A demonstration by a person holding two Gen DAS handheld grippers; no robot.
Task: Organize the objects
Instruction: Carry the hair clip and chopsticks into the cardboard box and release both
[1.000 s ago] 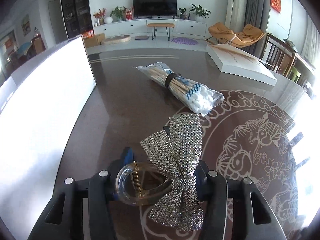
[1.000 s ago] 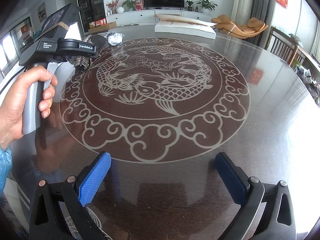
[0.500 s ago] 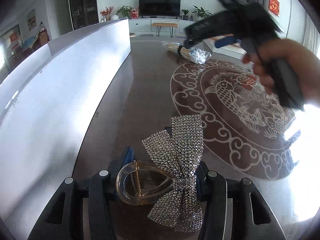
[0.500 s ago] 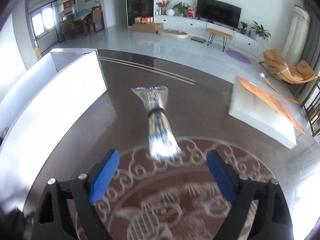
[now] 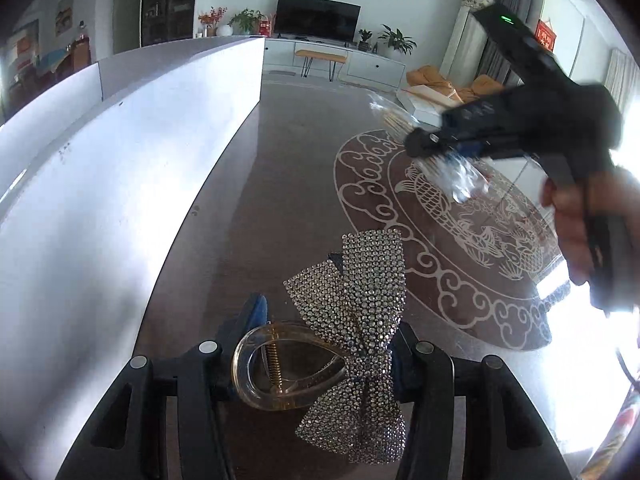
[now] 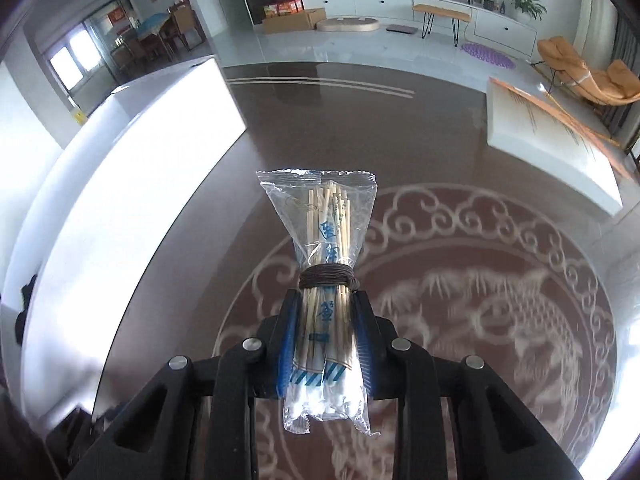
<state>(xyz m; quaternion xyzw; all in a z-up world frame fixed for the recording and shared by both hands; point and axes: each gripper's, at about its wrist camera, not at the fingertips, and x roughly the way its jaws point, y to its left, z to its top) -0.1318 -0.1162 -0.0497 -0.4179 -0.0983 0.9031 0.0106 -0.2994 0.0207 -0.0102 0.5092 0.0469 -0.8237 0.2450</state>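
My left gripper (image 5: 326,354) is shut on a rhinestone bow hair clip (image 5: 352,320) with a clear plastic claw (image 5: 280,364), held above the dark table. My right gripper (image 6: 325,332) is shut on a clear bag of cotton swabs (image 6: 326,280) bound by a dark band, lifted off the table. In the left wrist view the right gripper (image 5: 436,146) appears blurred at the upper right with the swab bag (image 5: 452,176) in it. A large white box (image 5: 120,184) stands along the left; it also shows in the right wrist view (image 6: 132,208).
The round dark table (image 6: 500,300) has a pale fish and cloud pattern. A flat white box (image 6: 552,140) lies at its far right. Beyond the table are a TV cabinet, a bench and an orange chair.
My right gripper has closed on the swab bag and lifted it. My left gripper still holds the bow clip and has shifted slightly beside the white box.
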